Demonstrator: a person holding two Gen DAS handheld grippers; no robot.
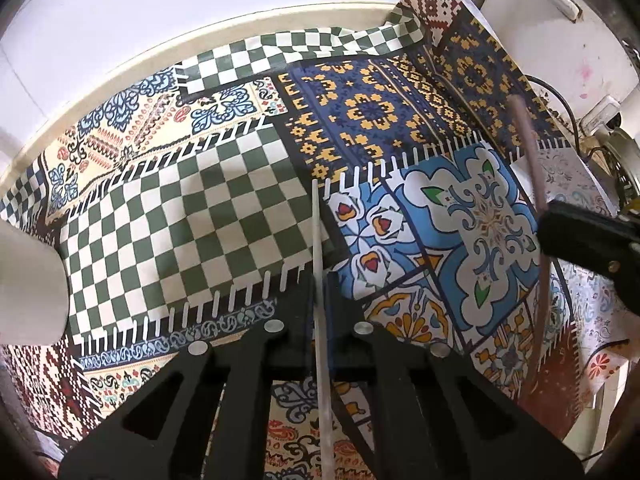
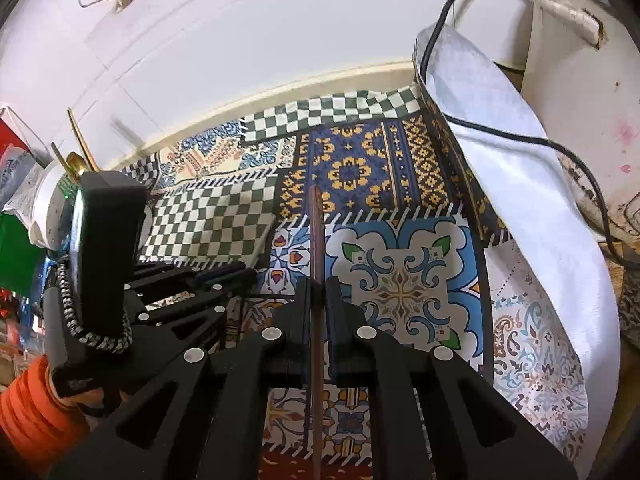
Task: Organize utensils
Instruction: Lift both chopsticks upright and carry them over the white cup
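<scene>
My left gripper (image 1: 320, 280) is shut on a thin white chopstick (image 1: 318, 232) that points forward over the patterned tablecloth (image 1: 200, 208). My right gripper (image 2: 317, 284) is shut on a brown chopstick (image 2: 317, 232), also pointing forward above the cloth. The brown chopstick (image 1: 532, 160) and the right gripper's black body (image 1: 580, 240) show at the right of the left wrist view. The left gripper's black body (image 2: 108, 252) shows at the left of the right wrist view, beside a white holder (image 2: 48, 208) with gold utensils (image 2: 80, 148) standing in it.
A white wall (image 2: 240, 40) runs behind the table. A white appliance (image 2: 580, 100) with a black cable (image 2: 520, 136) stands at the right, where the cloth folds up white side out (image 2: 520, 200). A white rounded object (image 1: 28, 280) is at the left edge.
</scene>
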